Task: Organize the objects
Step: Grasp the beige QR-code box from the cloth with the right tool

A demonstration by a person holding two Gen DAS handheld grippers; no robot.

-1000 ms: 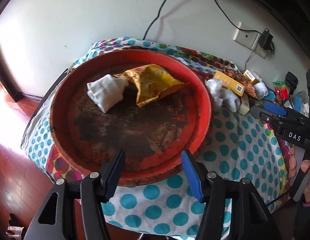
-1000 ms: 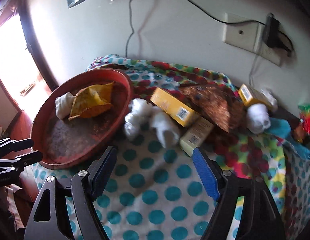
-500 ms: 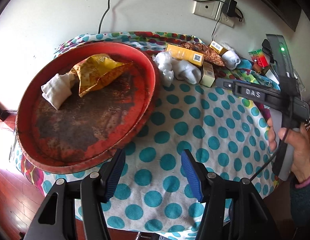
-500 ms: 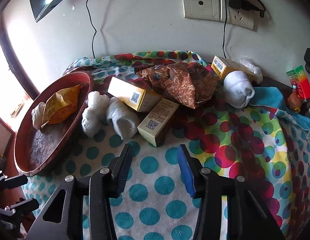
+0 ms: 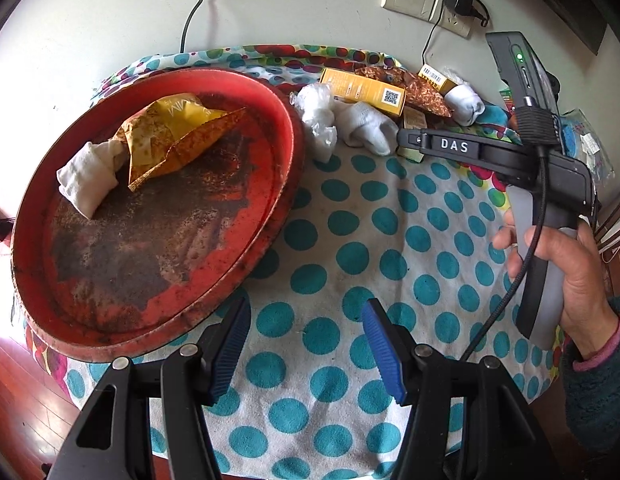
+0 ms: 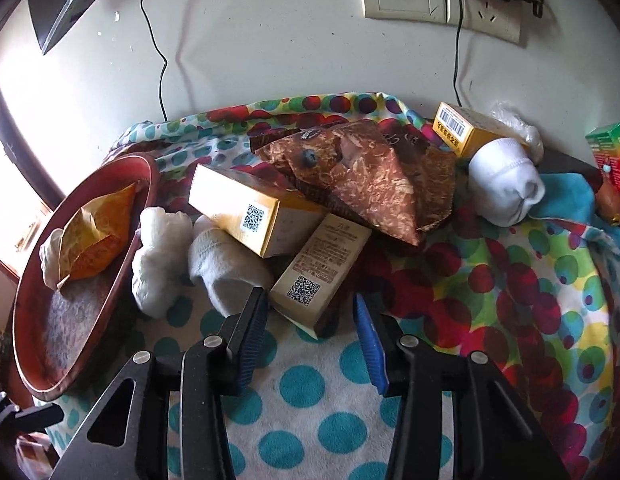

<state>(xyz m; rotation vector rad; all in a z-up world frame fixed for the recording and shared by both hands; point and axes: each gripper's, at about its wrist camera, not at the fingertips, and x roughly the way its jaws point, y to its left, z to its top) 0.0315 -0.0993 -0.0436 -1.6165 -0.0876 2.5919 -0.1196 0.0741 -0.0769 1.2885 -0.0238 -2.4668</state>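
Before right tool (image 6: pixel 310 332) — small box (image 6: pixel 321 268), untouched.

The left gripper (image 5: pixel 304 344) points steeply down, its jaws wide apart with nothing between them. The right gripper (image 6: pixel 310 330), gripped around its handle by the person's right hand (image 5: pixel 565 276), has just been narrowing its jaws; its pads press on nothing.
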